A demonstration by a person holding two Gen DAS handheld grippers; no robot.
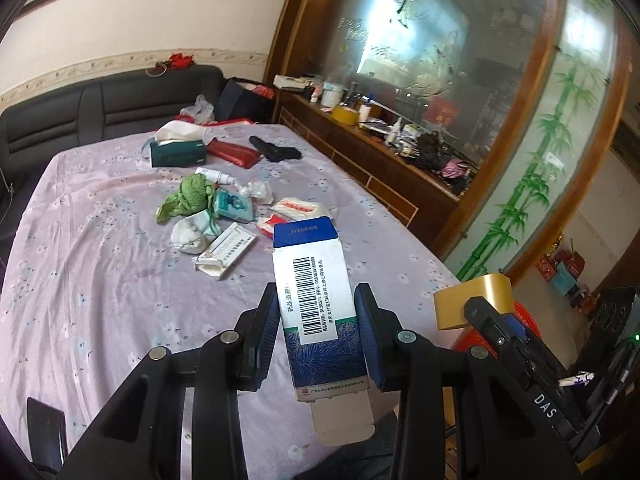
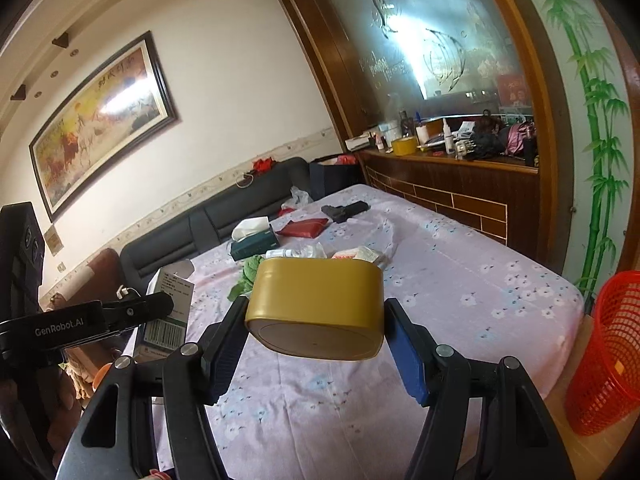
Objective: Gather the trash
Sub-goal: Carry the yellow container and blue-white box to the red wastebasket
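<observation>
My left gripper (image 1: pixel 316 312) is shut on a blue and white medicine box (image 1: pixel 320 300) with a barcode, held upright above the table's near edge. That box (image 2: pixel 166 312) and the left gripper also show at the left of the right wrist view. My right gripper (image 2: pixel 314 312) is shut on a yellow tape roll (image 2: pixel 316 308), lifted over the table. The same tape roll (image 1: pixel 474 300) appears at the right of the left wrist view. A red mesh basket (image 2: pixel 608 356) stands on the floor by the table's right corner. More litter lies mid-table: a white box (image 1: pixel 226 250), crumpled tissues (image 1: pixel 256 192), a green rag (image 1: pixel 186 198).
The table carries a purple flowered cloth (image 1: pixel 100 260). A green tissue box (image 1: pixel 178 152), a red pouch (image 1: pixel 234 152) and a black item (image 1: pixel 276 150) sit at its far end. A dark sofa (image 1: pixel 80 108) runs behind it, and a cluttered wooden sideboard (image 1: pixel 380 140) lines the right.
</observation>
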